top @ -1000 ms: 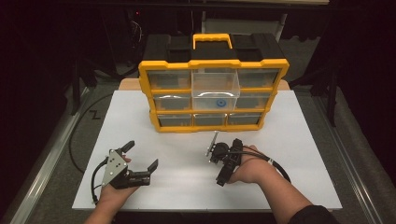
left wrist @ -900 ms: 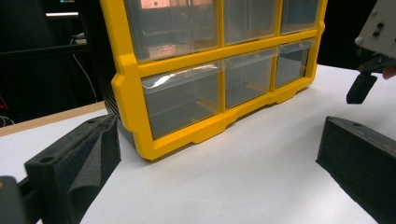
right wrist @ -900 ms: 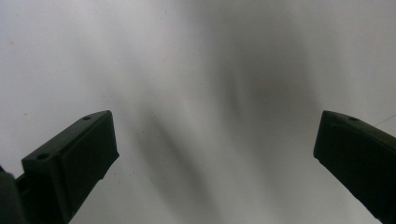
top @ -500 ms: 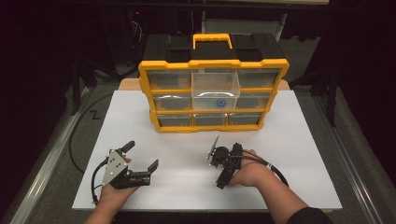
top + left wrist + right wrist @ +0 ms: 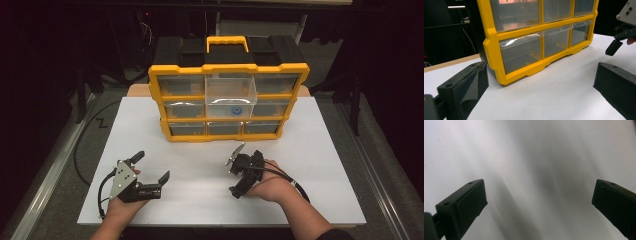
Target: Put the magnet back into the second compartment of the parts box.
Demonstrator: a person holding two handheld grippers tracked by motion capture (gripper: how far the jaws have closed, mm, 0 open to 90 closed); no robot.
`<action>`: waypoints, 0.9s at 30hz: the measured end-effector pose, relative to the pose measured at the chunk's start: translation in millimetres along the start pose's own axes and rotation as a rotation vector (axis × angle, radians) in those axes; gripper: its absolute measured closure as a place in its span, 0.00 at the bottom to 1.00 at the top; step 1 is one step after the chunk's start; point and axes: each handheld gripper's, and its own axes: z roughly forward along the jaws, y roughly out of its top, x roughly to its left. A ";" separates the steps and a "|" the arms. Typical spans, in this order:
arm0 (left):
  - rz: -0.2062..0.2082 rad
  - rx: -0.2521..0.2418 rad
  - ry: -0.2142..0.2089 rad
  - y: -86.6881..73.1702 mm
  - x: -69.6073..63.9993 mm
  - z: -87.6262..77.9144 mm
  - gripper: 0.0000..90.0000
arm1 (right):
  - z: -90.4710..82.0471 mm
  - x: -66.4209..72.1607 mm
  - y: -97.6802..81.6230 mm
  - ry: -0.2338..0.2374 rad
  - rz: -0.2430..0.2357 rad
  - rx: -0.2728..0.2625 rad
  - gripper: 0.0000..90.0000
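Note:
A yellow and black organizer [image 5: 227, 132] with clear drawers stands upright at the back of the white table [image 5: 200, 200]. Its middle drawer [image 5: 231, 95] is pulled out, with a small blue thing [image 5: 233, 110] inside. My left gripper [image 5: 151, 166] lies open at the front left, holding nothing. In the left gripper view this gripper [image 5: 540, 87] faces the organizer's lower drawers [image 5: 524, 52]. My right gripper [image 5: 234, 174] rests at the front centre, tipped toward the table. In the right gripper view its jaws stand wide apart, gripper [image 5: 539, 205] over bare white surface.
The organizer's yellow carry handle [image 5: 227, 42] sticks up at the back. Cables trail from both grippers toward the person. The right gripper [image 5: 621, 32] appears at the upper right of the left gripper view. Dark floor and metal rails border the table.

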 end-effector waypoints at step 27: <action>-0.001 0.011 -0.005 -0.9 -0.8 0.9 0.00 | -4.9 -8.5 -33.7 -0.062 0.192 -0.447 0.01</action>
